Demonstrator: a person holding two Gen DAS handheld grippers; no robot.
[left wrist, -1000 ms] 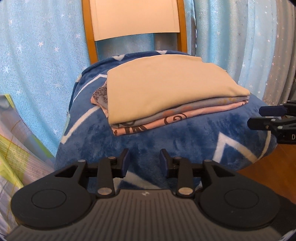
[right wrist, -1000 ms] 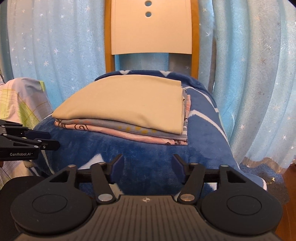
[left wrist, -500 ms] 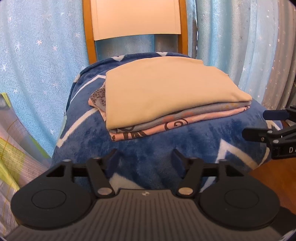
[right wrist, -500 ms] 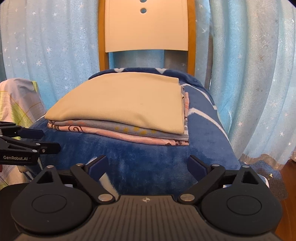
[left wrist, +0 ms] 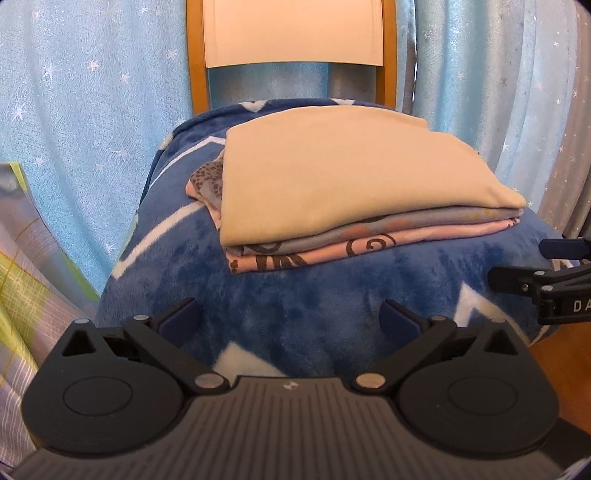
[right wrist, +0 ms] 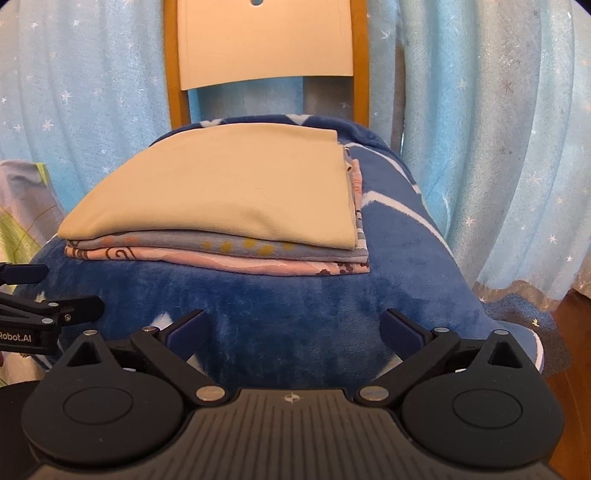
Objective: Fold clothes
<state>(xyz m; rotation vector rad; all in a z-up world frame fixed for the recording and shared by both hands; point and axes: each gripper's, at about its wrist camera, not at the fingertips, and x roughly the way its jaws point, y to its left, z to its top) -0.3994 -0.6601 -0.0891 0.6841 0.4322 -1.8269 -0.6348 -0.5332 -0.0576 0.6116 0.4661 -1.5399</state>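
Both hand-held grippers, left (left wrist: 290,317) and right (right wrist: 293,328), hang spread and empty before the stack (right wrist: 221,206). Nudging it could slide layers off the blanket (right wrist: 295,306).

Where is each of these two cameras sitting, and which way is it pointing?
Left wrist: sits on the left gripper, looks forward at the clothes stack on the blanket; its own open fingers show, with the right gripper at the right edge.
Right wrist: sits on the right gripper, faces the same stack; its open fingers show, the left gripper at the left edge.
Shared: stack, blanket, chair back, curtain.
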